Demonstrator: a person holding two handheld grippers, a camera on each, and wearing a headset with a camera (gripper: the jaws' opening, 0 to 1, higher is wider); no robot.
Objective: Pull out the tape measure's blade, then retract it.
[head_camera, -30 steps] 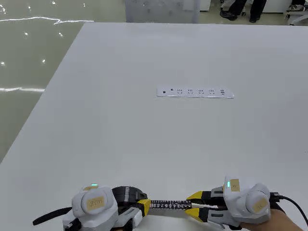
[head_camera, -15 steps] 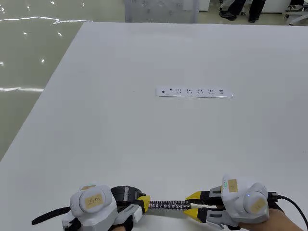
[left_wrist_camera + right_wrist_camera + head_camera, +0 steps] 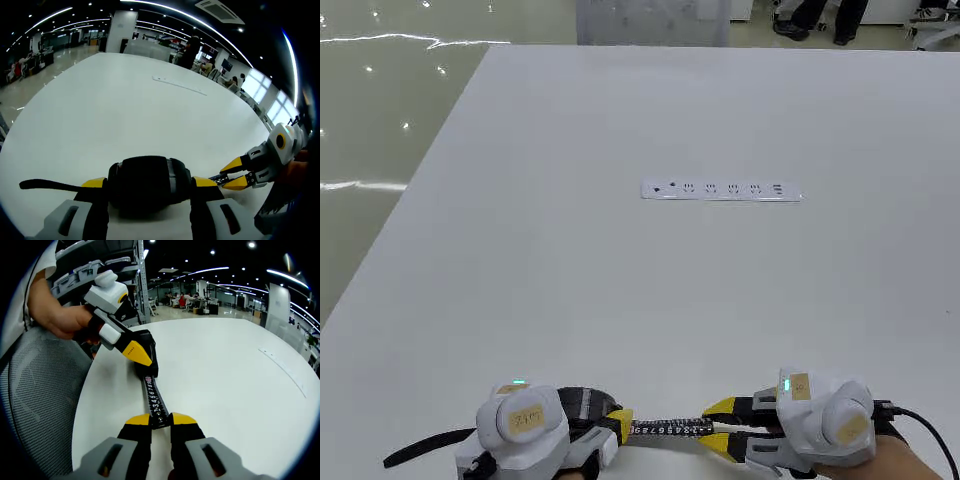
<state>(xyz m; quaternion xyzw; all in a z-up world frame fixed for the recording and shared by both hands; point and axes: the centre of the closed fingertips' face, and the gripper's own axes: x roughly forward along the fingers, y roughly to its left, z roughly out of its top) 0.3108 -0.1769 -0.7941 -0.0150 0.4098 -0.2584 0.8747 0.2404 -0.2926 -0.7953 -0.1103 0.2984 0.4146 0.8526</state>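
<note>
Yellow-tipped left gripper (image 3: 150,183) clamped around tape measure (image 3: 146,172) | right gripper (image 3: 160,420) pinching blade (image 3: 152,394) end | blade partly out

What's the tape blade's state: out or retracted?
Out, partly: the numbered blade runs from the case held in the left gripper to the right gripper, shut on its end.

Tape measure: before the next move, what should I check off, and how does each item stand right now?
1. Left claw shut on the tape measure case: ok.
2. Right claw pinching the blade near its end: ok.
3. Blade straight between the claws, no kink: ok.
4. Table around the blade free, power strip far off: ok.
5. Blade lock released: cannot tell.
</note>
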